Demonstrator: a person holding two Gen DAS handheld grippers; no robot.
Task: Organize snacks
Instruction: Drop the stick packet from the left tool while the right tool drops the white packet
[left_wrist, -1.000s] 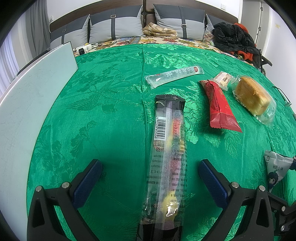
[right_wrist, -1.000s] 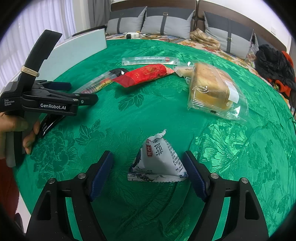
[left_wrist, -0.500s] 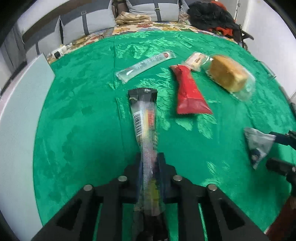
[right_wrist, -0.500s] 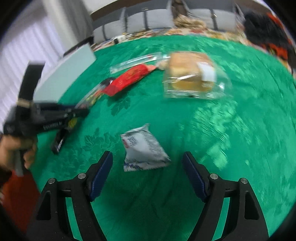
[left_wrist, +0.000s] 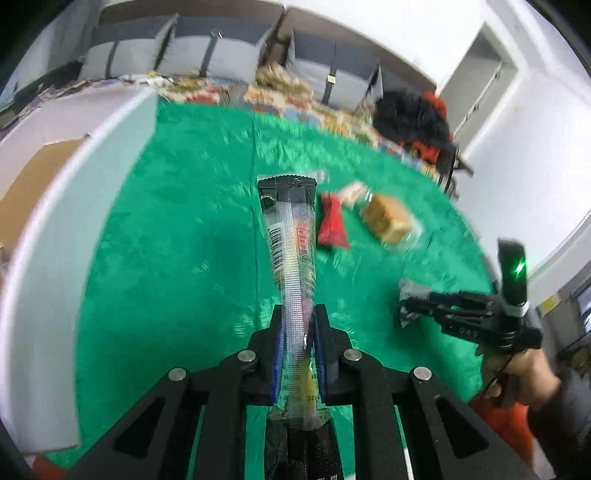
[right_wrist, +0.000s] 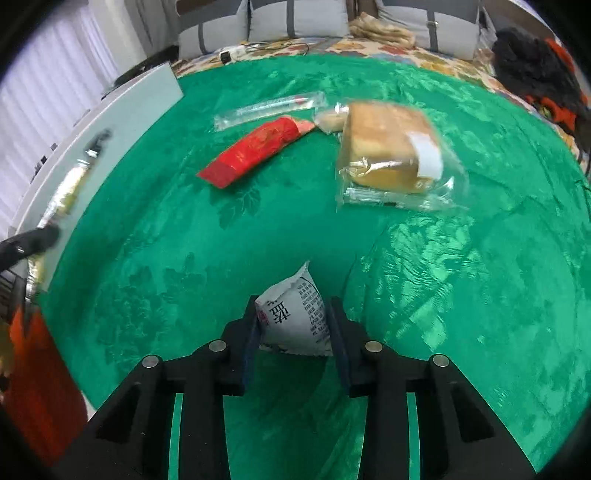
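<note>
1. At the far left stands a white box (left_wrist: 70, 236) with a pale wall, set on the green cloth (left_wrist: 177, 266); brown cardboard shows inside it in the left wrist view. I take it for the place the snacks go, though nothing says so, and I cannot tell whether any snack lies in it.
2. The left gripper (left_wrist: 298, 354) is pressed together on a long clear-and-black stick pack (left_wrist: 291, 240), pinching it near its lower end. The pack juts forward, raised off the cloth, with the box to its left.
3. Further right on the cloth lie four snacks no tool touches: a clear tube pack (right_wrist: 269, 109), a red wrapper (right_wrist: 258, 149) just beside it, a small pale pack (right_wrist: 330, 120) at the red wrapper's tip, and a bagged bread loaf (right_wrist: 391, 155) touching that small pack.
4. The right gripper (right_wrist: 295, 330) is closed on a small white pouch (right_wrist: 293, 317) with dark print, squeezing it between both blue pads. The pouch seems raised a little off the cloth, but I cannot say for sure.
5. As to progress, it looks early: two snacks are in hand and none is seen put away. What is left, by my judgement, is to carry both to the box and let go, then fetch the four on the cloth.
</note>
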